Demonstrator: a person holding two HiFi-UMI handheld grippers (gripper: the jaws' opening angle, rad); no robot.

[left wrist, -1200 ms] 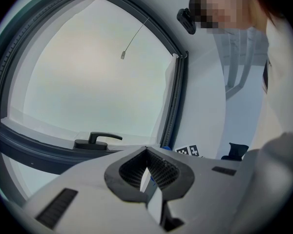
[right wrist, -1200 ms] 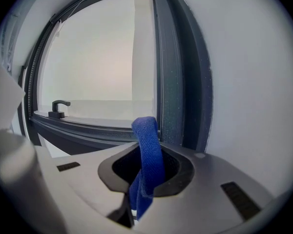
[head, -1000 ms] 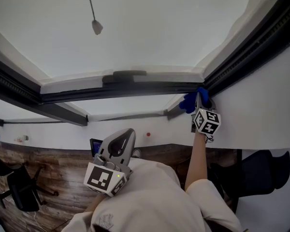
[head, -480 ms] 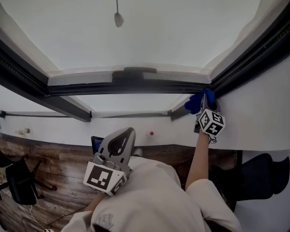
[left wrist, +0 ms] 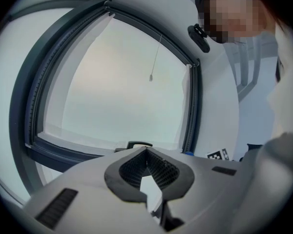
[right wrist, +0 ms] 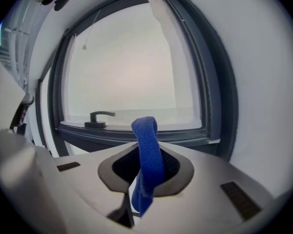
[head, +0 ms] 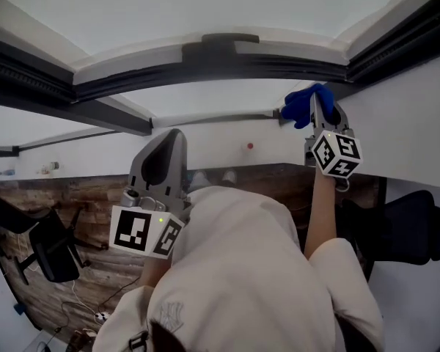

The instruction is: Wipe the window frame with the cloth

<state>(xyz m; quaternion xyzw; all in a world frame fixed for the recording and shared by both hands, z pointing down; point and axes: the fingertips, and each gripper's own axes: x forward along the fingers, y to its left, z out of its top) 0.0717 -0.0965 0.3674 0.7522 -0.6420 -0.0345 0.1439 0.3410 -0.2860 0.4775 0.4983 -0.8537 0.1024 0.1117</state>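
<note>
The dark grey window frame (head: 132, 75) spans the head view, with its handle (head: 220, 41) on the lower bar. My right gripper (head: 319, 103) is shut on a blue cloth (head: 302, 105), held close to the frame's lower right corner by the white sill. In the right gripper view the blue cloth (right wrist: 147, 147) sticks up from between the jaws of the right gripper (right wrist: 145, 155), facing the frame's lower bar (right wrist: 136, 134) and the handle (right wrist: 100, 116). My left gripper (head: 169, 144) hangs lower, away from the frame. The left gripper (left wrist: 147, 152) is shut on nothing.
A pull cord (left wrist: 151, 74) hangs in front of the pane. White wall (head: 403, 123) lies right of the window. Below are a wooden floor (head: 73, 196), a black office chair (head: 48, 251) at left and another chair (head: 414, 229) at right.
The view has tilted, so the window sits higher in the picture. The right gripper and cloth stay by the lower right corner, slightly below the dark bar. The left gripper sits a little higher.
</note>
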